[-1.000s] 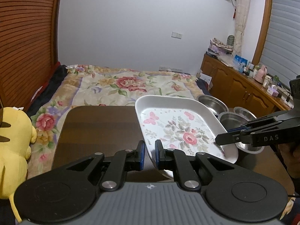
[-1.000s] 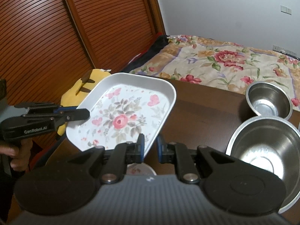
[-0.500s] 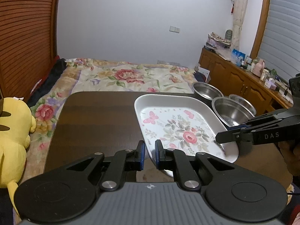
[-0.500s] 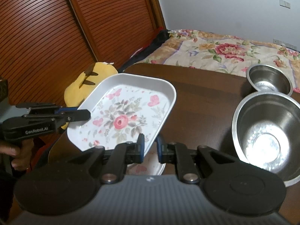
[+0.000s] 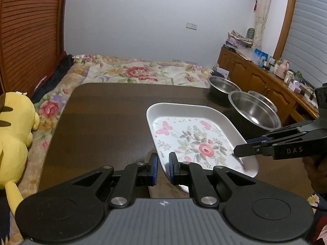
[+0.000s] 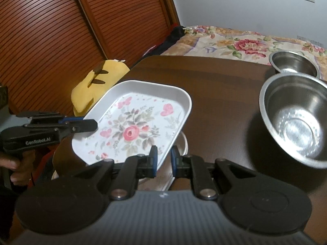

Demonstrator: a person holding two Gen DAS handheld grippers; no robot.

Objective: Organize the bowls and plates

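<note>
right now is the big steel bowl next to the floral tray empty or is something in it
Empty. The large stainless steel bowl shows only bare, shiny metal inside in both wrist views, beside the white rectangular floral tray.

Rectangular white floral-printed tray (image 5: pixel 196 134): one. Round stainless-steel bowls: three — large (image 5: pixel 254 110), medium (image 5: pixel 221 84), small (image 5: pixel 263 100). Yellow plush toy (image 5: pixel 14 140): one. Dark wooden table (image 5: pixel 102 112): one.

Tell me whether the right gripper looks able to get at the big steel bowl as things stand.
Probably not yet. The right gripper is shut on the rim of the floral tray, shared with the left gripper. The big steel bowl sits unobstructed on the table beside it, once the tray is released.
</note>
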